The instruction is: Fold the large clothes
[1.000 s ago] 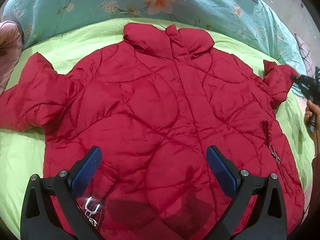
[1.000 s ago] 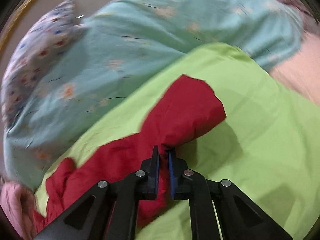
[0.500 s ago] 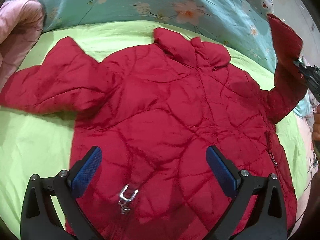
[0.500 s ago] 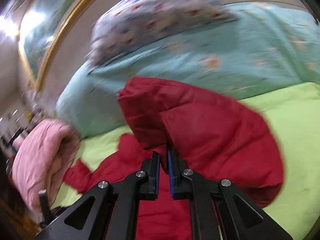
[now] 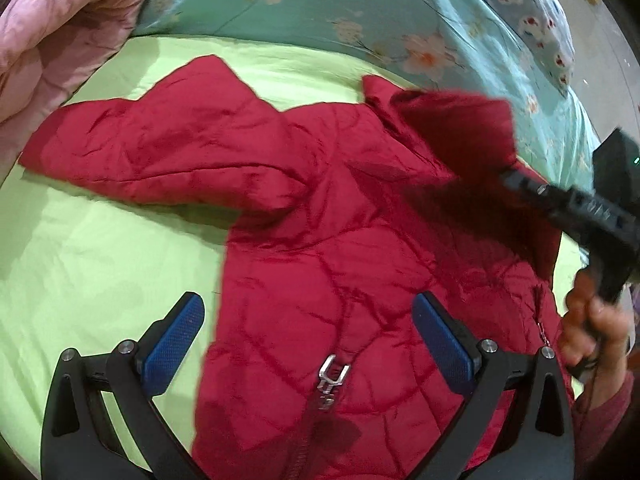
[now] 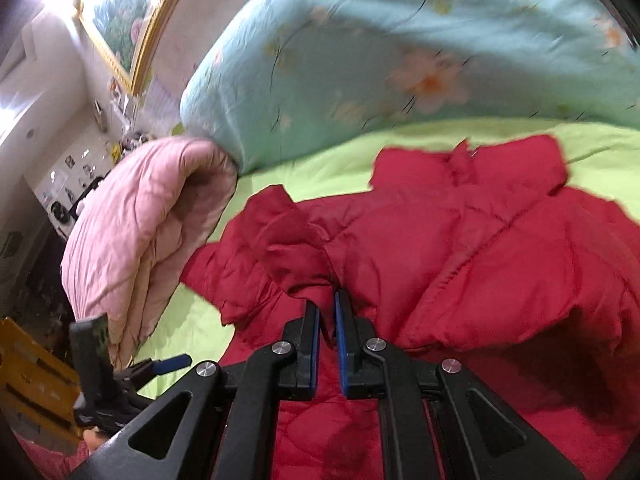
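Observation:
A red quilted jacket (image 5: pixel 320 216) lies front up on a lime green sheet (image 5: pixel 80 264), collar toward the far side, its zipper pull (image 5: pixel 331 376) near me. My left gripper (image 5: pixel 308 332) is open and empty, hovering over the jacket's hem. My right gripper (image 6: pixel 328 312) is shut on the jacket's right sleeve (image 6: pixel 288 252) and holds it lifted over the jacket's chest; it also shows in the left wrist view (image 5: pixel 520 178) with the raised sleeve (image 5: pixel 456 128). The other sleeve (image 5: pixel 152 152) lies spread out to the left.
A teal floral quilt (image 5: pixel 360 12) is bunched along the far side of the bed. A folded pink quilt (image 6: pixel 136 236) sits at the far left corner. A patterned pillow (image 5: pixel 532 12) lies beyond. A framed picture (image 6: pixel 120 20) hangs on the wall.
My right gripper has carried the sleeve up and inward, from the bed's right edge to over the jacket's chest. My left gripper has drifted left along the hem and stays open.

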